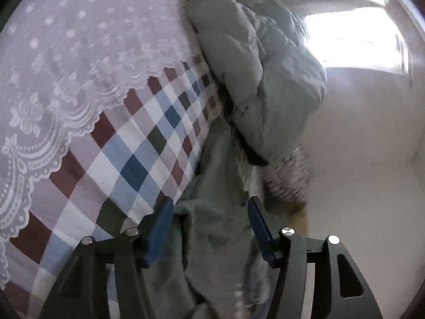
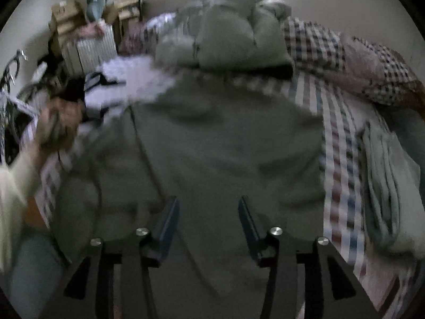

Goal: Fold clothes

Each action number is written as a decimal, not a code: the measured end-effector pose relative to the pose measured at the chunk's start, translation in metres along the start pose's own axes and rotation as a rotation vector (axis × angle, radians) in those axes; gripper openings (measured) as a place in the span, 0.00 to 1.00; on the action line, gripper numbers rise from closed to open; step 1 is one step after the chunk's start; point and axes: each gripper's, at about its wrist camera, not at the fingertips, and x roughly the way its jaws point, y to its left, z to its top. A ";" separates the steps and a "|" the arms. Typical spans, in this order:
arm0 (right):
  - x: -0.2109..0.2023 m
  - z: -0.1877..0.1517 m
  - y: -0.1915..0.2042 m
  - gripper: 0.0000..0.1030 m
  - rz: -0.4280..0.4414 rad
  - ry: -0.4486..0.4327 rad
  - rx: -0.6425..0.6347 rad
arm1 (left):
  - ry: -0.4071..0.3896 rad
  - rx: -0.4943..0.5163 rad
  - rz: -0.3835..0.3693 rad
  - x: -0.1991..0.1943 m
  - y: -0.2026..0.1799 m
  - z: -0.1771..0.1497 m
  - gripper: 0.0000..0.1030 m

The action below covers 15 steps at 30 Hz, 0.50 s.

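Green fleece garment lying spread on the bed, both sets of jaws open and holding nothing.

Soft, limp and light by the look of it, the green garment point(image 2: 220, 143) lies across the checked sheet point(image 2: 342, 175) just below a puffy quilted jacket point(image 2: 233, 34); it should sag and bunch when lifted, so I would pinch it at a hem or seam edge, not mid-panel. The right gripper point(image 2: 208, 223) hovers above the cloth with nothing between its pads. The left gripper point(image 1: 209, 228) stands open with a fold of green cloth between the jaws, unpressed.
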 end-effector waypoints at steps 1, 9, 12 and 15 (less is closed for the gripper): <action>0.004 0.015 -0.001 0.53 0.015 -0.018 0.003 | 0.011 0.027 0.026 0.003 -0.003 -0.002 0.61; 0.091 0.131 0.008 0.55 0.192 -0.013 0.003 | 0.054 0.184 0.165 0.015 -0.007 -0.013 0.60; 0.138 0.169 0.012 0.55 0.234 0.045 -0.009 | 0.064 0.207 0.181 0.017 -0.006 -0.011 0.51; 0.183 0.200 0.014 0.55 0.256 0.099 -0.012 | 0.076 0.198 0.172 0.017 -0.002 -0.009 0.46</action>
